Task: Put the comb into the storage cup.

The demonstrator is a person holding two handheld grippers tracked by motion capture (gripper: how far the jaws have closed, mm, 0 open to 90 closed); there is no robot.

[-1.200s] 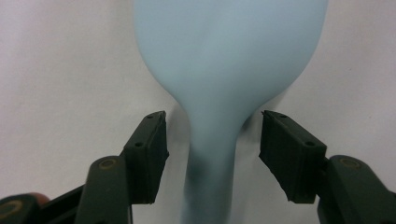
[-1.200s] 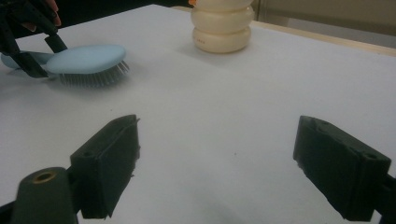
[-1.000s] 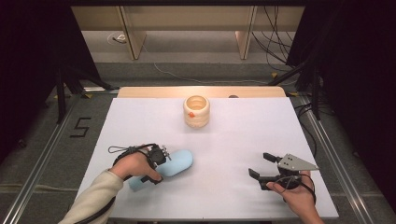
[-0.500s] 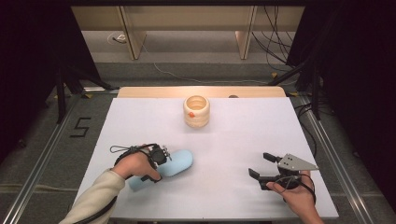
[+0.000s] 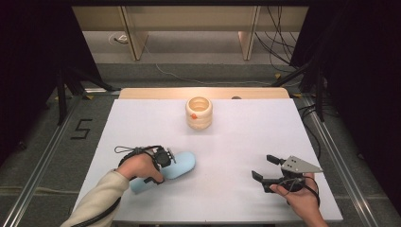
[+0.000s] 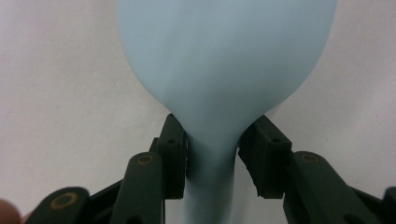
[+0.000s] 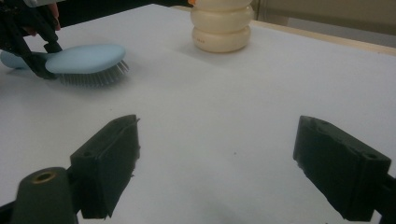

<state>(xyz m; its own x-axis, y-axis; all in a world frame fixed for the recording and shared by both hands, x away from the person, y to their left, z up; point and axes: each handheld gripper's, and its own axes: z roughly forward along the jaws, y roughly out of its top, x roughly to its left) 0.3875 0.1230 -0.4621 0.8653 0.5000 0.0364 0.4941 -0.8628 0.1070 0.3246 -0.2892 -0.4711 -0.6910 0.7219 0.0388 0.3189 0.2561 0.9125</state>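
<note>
Left claw [image 6: 212,156] just closing onto blue brush [image 6: 224,60] neck, pads now touching. Gripping ready for lifting off counter [image 5: 236,142]. Right claw [image 7: 229,168] idling, released.

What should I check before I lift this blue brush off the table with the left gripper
1. Left gripper around the neck of the light blue brush: ok, jaws have just been closing and sit on both sides of the neck.
2. Both pads firmly pressing: cannot tell, the right-hand pad seems barely in contact.
3. Brush lying bristles down on the white table: ok.
4. Right gripper away from the brush: ok, open, nothing between its jaws.
5. Cream ribbed holder out of the lifting path: ok, it stands upright farther back.
</note>
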